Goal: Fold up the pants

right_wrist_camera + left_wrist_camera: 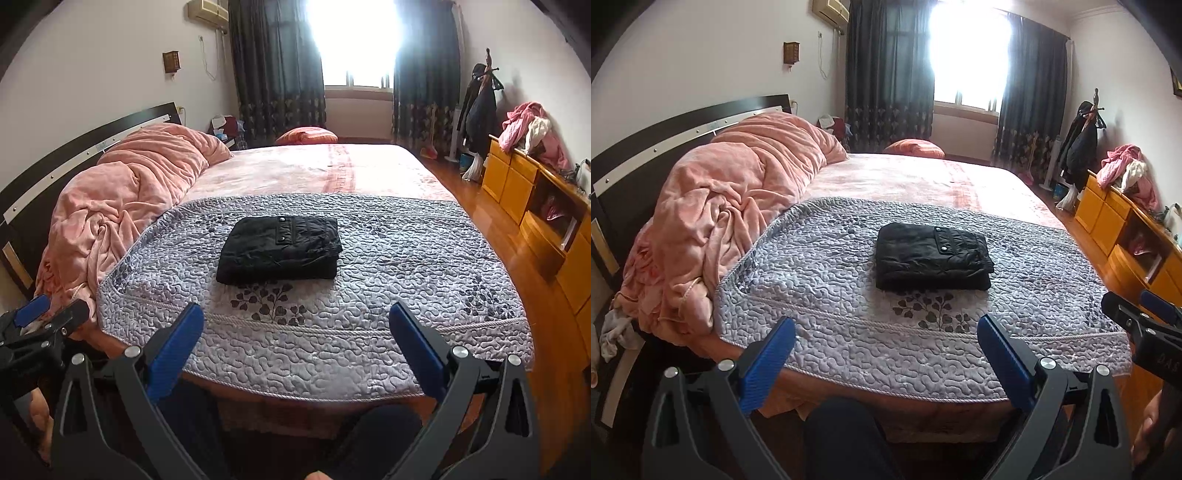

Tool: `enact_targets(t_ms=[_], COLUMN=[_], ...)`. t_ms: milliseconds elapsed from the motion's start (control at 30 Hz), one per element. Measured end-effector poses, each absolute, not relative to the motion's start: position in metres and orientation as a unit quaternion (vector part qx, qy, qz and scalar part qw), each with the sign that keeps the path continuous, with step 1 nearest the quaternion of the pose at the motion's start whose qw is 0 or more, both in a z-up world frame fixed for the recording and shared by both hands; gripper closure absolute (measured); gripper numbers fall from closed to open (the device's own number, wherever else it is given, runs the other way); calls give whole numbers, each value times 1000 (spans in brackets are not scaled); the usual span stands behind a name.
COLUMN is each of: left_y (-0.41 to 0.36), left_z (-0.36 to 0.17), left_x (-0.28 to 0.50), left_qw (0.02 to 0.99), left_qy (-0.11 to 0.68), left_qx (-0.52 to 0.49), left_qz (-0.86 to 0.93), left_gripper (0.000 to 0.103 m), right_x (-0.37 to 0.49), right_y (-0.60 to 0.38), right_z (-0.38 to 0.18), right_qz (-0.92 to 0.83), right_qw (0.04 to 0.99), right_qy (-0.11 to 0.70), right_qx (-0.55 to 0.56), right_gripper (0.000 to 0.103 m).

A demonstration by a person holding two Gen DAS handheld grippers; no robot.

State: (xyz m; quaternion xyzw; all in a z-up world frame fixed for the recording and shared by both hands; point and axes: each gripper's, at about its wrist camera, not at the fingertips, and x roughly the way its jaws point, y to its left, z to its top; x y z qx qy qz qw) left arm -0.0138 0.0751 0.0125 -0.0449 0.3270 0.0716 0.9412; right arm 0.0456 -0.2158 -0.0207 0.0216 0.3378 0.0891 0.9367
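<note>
The black pants lie folded into a compact rectangle on the grey quilted cover, a snap pocket flap on top. They also show in the right wrist view. My left gripper is open and empty, held back over the bed's near edge, well short of the pants. My right gripper is open and empty too, at the same near edge. The right gripper shows at the right edge of the left wrist view; the left gripper shows at the left edge of the right wrist view.
A bunched pink blanket lies along the bed's left side by the dark headboard. An orange pillow sits at the far end. Wooden cabinets with heaped clothes line the right wall across a strip of wood floor.
</note>
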Motion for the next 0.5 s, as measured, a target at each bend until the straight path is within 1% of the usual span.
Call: enact_targets(t_ms=[500], left_y=[77], left_z=[11], left_x=[-6], left_qw=[941], left_qy=[329], left_qx=[-47], left_qz=[65], left_gripper=[4], right_x=[55], right_y=[-213], right_z=[-26], right_qz=[86], right_qw=[935], right_qy=[343], right_qx=[18], right_gripper=[3])
